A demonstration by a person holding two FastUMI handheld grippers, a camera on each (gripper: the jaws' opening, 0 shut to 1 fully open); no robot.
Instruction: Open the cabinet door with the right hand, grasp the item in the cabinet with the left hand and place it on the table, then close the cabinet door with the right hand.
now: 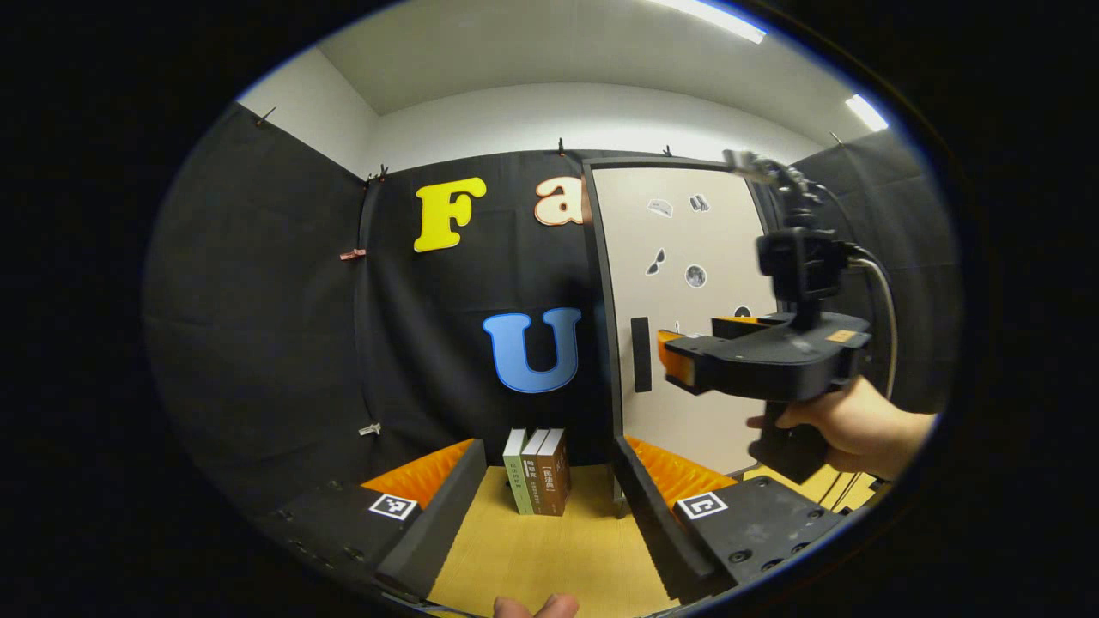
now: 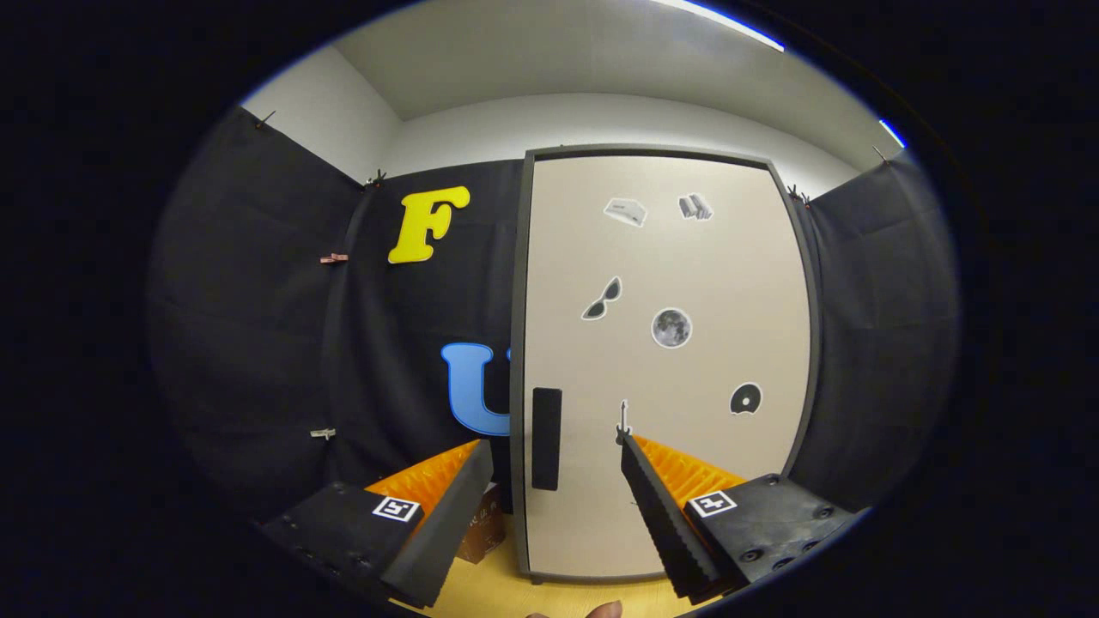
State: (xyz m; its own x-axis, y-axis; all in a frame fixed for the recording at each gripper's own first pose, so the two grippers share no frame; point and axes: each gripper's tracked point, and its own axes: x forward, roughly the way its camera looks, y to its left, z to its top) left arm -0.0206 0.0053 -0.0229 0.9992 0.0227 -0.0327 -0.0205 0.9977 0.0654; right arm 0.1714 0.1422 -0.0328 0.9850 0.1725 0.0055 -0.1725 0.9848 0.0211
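Gaping right hand-held gripper, empty, facing cabinet door

The cabinet door is beige with a dark frame, a black handle and small grey stickers. The table is light wood-grain. The books are white-green and brown.

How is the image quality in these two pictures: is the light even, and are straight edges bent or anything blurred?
Left gripper view: ceiling lights glare brightly, the cabinet door frame bows from fisheye distortion, and the right hand-held gripper looks slightly soft. Right gripper view: the door is evenly lit and sharp, its edges curve outward, and the handle is clear.
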